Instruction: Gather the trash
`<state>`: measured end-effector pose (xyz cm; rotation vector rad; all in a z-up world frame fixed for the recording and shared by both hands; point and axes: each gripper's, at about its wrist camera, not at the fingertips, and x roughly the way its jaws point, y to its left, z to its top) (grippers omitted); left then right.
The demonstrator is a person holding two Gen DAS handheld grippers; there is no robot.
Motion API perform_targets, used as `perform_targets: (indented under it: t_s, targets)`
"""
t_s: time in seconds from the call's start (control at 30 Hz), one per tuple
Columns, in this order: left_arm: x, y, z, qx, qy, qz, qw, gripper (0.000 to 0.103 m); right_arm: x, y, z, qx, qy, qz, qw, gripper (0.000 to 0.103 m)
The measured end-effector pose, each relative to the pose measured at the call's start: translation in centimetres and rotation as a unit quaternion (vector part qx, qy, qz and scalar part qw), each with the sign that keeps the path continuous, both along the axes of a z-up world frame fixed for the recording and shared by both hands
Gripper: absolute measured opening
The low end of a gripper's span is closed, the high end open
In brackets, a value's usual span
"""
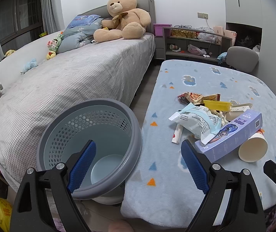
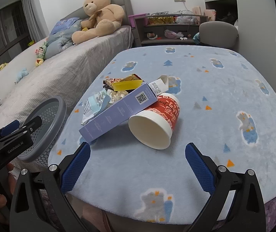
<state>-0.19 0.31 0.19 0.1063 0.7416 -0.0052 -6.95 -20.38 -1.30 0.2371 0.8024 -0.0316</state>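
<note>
Two tongs: both mine, one in each hand, both spread wide and pinching nothing.
Left tongs (image 1: 138, 160): hanging over the gap between the basket and the table edge, one blue pad above the basket's mouth, the other above the blanket.
Right tongs (image 2: 138, 164): above the near part of the table, with the cup just ahead between the pads, not touched.
Trash pile (image 2: 118, 94): heaped on the blue blanket (image 2: 215, 89) that covers the table, toward its left side.
Purple box (image 2: 116, 112): long carton lying tilted, its far end propped on the cup, a QR code on that end.
Paper cup (image 2: 155, 123): red and white, tipped on its side, open mouth facing me, touching the box.
Wrappers (image 1: 197, 119): crumpled white and light-blue packet beside the box; a yellow tray (image 1: 217, 104) and red-gold packets behind it.
Basket (image 1: 91, 145): grey, perforated, tilted, standing between bed and table, nothing visible inside.
Bed (image 1: 70, 85): left of the table, with a big teddy bear (image 1: 124, 17) at its head.
</note>
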Motion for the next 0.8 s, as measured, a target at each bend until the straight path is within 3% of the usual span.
perform_targets:
  t_s: [0.4,0.8]
  targets:
    - [0.3,-0.3,-0.9,0.006,0.007,-0.001,1.0,0.086,0.3,-0.9,-0.6,0.013,0.006,-0.004,1.0,0.097]
    - [1.0,-1.0,-1.8,0.007,0.024,-0.006,0.9997,0.086,2.6,-2.4,-3.2,0.019,0.027,-0.017,0.999,0.097]
